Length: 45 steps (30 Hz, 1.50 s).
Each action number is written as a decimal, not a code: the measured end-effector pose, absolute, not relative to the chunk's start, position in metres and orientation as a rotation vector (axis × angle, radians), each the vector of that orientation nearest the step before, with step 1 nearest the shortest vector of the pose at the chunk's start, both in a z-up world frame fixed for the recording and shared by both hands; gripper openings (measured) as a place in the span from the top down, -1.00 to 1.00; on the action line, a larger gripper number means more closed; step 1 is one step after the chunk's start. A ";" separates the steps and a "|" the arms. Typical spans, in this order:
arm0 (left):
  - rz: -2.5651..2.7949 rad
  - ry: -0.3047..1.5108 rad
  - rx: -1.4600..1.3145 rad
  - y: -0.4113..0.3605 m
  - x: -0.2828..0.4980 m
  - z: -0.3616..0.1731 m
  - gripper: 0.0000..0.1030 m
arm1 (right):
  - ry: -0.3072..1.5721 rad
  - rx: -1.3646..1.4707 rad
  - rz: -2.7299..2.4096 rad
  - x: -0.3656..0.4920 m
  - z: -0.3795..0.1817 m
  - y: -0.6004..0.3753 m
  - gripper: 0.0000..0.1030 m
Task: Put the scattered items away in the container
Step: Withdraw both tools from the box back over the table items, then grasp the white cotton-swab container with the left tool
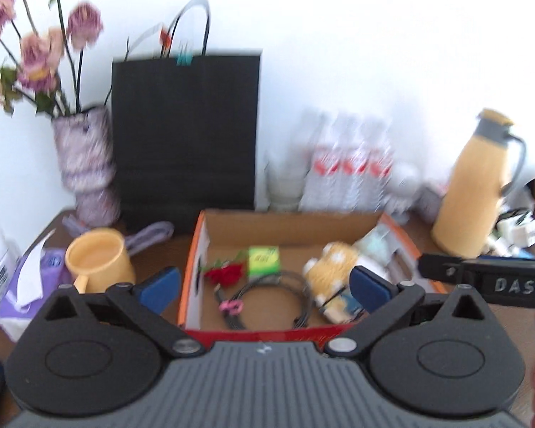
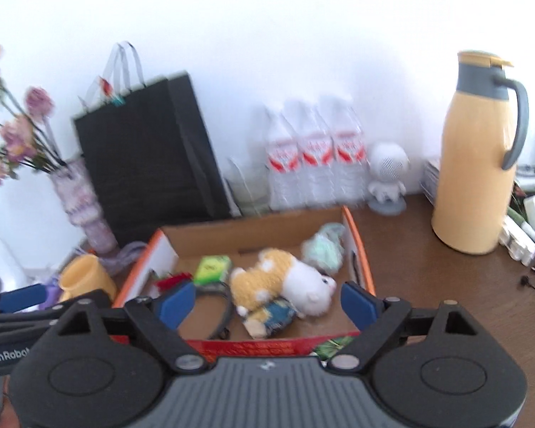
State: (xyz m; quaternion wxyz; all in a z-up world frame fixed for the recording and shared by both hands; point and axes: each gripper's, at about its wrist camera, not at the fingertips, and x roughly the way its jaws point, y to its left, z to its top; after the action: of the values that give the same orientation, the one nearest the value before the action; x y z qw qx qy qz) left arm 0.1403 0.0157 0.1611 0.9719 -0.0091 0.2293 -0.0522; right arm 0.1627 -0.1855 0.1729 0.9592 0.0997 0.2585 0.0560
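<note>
Both the left gripper [image 1: 264, 285] and right gripper [image 2: 267, 303] gape wide, holding nothing. Ahead of them the cardboard box [image 2: 356, 246] already holds the plush toy [image 2: 281, 281], cable [image 1: 267, 292] and green box [image 1: 264, 260]; tidying looks nearly complete.

Plush toy [image 2: 285, 281] inside cardboard box [image 2: 267, 230]

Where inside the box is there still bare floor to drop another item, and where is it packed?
In the cardboard box, bare floor runs along the back wall, behind the green block and plush toy. A small patch lies near the front wall, between the cable coil and plush. The right end is crowded: the plush, with a pale green bundle behind it.
</note>
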 end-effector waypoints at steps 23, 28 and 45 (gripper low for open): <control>-0.038 0.407 -0.014 0.023 -0.072 0.058 -1.00 | 0.426 0.061 0.118 -0.042 0.083 -0.170 -0.77; -0.115 0.492 -0.012 0.026 -0.103 0.041 -1.00 | 0.480 0.069 0.146 -0.087 0.066 -0.186 -0.75; -0.113 0.589 -0.055 0.067 0.082 0.048 -1.00 | 0.589 0.045 0.292 0.049 0.057 -0.137 0.07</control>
State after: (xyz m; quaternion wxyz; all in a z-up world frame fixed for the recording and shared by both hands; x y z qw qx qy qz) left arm 0.0824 0.0667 0.0479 0.9550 -0.0272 0.2902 -0.0558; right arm 0.0494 -0.1369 0.0574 0.9462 0.0219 0.2893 0.1433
